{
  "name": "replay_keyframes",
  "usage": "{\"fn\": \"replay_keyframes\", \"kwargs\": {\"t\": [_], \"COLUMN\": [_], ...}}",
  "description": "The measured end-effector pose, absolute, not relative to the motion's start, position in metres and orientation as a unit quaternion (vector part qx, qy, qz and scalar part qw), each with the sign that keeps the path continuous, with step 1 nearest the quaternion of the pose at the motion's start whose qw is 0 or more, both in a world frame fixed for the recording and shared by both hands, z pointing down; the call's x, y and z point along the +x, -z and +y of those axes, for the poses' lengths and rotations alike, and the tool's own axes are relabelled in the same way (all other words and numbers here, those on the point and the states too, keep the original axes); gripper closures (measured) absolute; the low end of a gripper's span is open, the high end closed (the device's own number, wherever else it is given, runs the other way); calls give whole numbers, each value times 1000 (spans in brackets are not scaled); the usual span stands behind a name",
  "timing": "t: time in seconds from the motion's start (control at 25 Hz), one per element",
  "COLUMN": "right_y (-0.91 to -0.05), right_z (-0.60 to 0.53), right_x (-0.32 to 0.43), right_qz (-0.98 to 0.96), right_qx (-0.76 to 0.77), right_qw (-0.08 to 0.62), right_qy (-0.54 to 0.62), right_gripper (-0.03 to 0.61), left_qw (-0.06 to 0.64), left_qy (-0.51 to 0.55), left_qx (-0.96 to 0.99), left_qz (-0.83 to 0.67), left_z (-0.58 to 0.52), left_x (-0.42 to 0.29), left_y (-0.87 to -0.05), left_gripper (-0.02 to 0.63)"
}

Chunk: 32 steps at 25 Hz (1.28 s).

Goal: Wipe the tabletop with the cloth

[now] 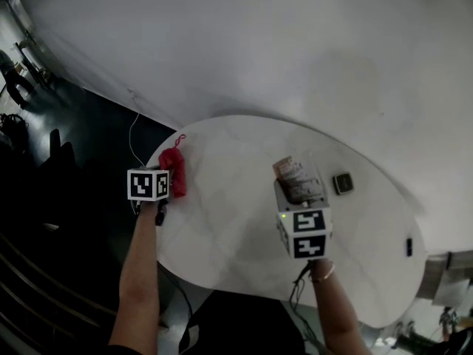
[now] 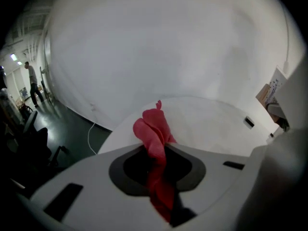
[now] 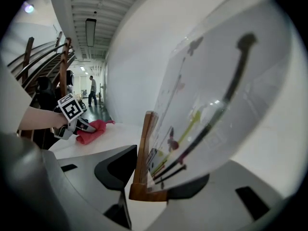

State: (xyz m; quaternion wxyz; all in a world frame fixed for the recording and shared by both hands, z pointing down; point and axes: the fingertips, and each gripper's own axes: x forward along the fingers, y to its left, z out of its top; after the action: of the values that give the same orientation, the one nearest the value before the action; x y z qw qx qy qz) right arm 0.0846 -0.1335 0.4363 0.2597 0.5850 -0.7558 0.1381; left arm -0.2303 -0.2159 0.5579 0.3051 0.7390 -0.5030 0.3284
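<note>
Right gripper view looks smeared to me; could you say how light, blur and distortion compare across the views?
Head view: dim, the pale tabletop bright against a near-black floor, wall edge bowed by the lens. Left gripper view: red cloth fairly sharp at its tip, soft near the lens, corners black. Right gripper view: card stand looms close, smeared and out of focus, with a glare spot.

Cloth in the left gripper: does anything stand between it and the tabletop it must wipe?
Beside the cloth the tabletop is bare. Farther right, the right gripper holds a sign stand at its middle, and a small dark square lies beyond.
</note>
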Motion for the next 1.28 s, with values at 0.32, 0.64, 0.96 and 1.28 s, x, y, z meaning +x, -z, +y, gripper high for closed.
{"fn": "replay_keyframes", "kwargs": {"t": [0.32, 0.64, 0.96, 1.28], "right_y": [-440, -442, -439, -439], "right_z": [-147, -156, -169, -184], "right_x": [48, 4, -26, 6], "right_qz": [-780, -804, -817, -794], "right_qx": [550, 515, 497, 533], "right_qw": [269, 273, 274, 273], "right_qy": [-132, -120, -104, -109], "right_gripper": [394, 394, 394, 394], "left_qw": [314, 303, 260, 221], "left_qy": [-316, -284, -227, -208], "left_qx": [690, 650, 696, 780], "left_qz": [-571, -637, -630, -548], "left_z": [-205, -187, -193, -223], "left_x": [-299, -349, -325, -203], "left_y": [-556, -531, -474, -448], "left_gripper": [552, 552, 552, 552]}}
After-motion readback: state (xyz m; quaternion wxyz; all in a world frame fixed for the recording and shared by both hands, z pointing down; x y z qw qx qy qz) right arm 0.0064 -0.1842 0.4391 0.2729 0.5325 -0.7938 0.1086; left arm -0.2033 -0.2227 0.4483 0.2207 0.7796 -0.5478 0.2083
